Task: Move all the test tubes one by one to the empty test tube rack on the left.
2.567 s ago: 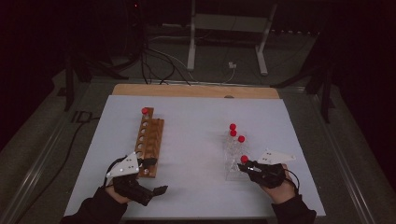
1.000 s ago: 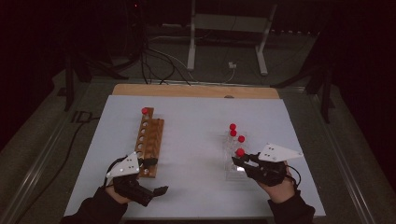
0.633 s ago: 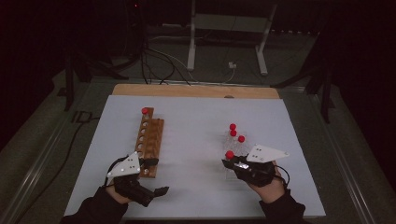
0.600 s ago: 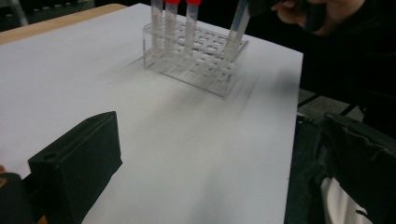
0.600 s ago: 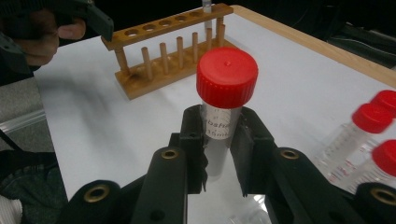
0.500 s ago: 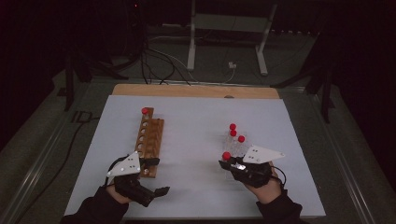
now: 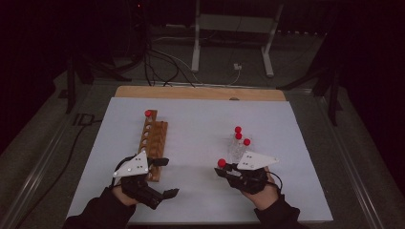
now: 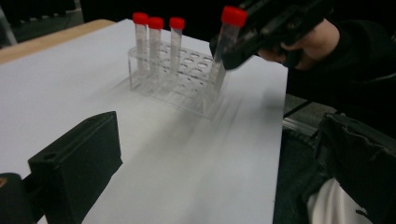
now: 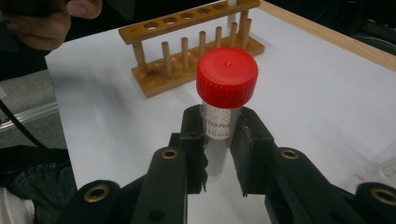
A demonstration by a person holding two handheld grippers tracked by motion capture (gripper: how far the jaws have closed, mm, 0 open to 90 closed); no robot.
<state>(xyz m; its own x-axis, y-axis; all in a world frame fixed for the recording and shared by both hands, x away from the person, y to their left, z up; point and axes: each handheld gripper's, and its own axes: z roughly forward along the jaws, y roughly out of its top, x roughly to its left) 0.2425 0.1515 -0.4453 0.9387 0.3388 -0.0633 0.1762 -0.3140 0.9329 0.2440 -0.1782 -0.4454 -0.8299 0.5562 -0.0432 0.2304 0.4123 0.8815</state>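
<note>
Red-capped and clear, a test tube [image 9: 224,100] is sitting clamped upright in the right tool [image 7: 228,171], lifted just off the clear rack [image 8: 187,88] holding three more tubes [image 8: 156,44]. Across the white table [image 7: 200,129], the left tool [image 7: 160,176] is gaping open beside the wooden rack [image 7: 154,138].

Lower end of capped tube [image 9: 224,100] hidden behind right claw [image 9: 219,154] pads; printed label half covered, unreadable. Clear rack [image 7: 235,150] near invisible from high view, holes too small to count. Wooden rack [image 7: 154,143] near end masked by left claw [image 7: 160,177]. Left claw's far jaw cut off by frame edge in left gripper view.
</note>
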